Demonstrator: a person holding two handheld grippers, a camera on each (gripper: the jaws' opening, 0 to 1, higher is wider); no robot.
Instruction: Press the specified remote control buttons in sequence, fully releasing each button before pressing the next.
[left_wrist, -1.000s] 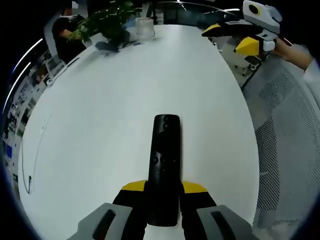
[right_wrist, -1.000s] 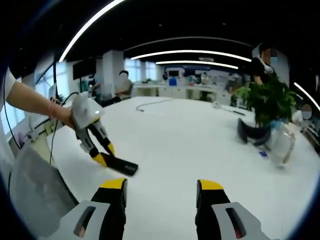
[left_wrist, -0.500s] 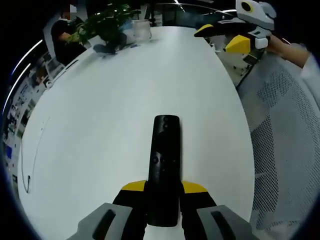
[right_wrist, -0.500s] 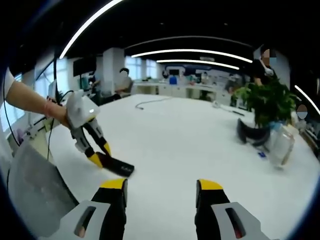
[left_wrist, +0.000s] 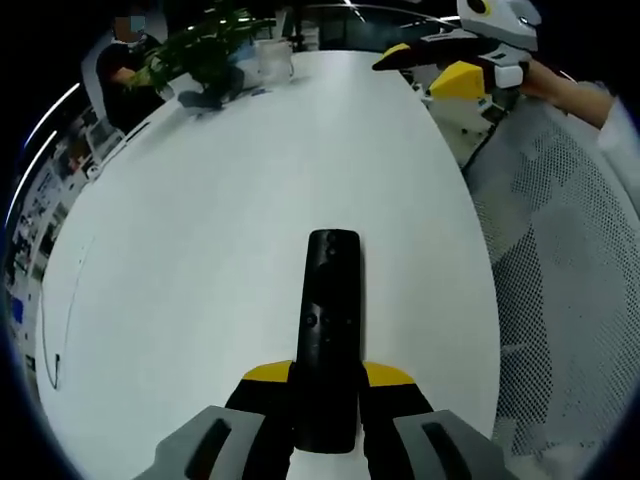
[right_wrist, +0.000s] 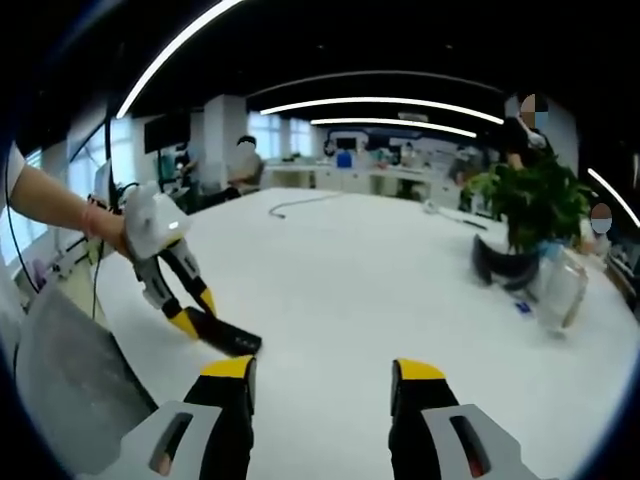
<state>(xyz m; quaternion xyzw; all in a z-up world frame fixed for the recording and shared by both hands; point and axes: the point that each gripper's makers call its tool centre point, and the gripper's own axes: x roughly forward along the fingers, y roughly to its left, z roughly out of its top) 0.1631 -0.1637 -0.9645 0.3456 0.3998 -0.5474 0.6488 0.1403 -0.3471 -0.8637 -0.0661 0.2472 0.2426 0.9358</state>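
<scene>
One remote control (left_wrist: 330, 330) is clenched at its near end by the left gripper (left_wrist: 328, 385), long axis pointing straight ahead over the white surface (left_wrist: 220, 200). The right gripper (right_wrist: 322, 375), fingers released and empty, hangs well apart to its right.

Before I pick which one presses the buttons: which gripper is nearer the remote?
Left. The left gripper is shut on the remote, gripping its near end. The right gripper is open, hanging above the table, apart from it.

No legible text, label or number anywhere, not even on the remote control (left_wrist: 329, 330).
</scene>
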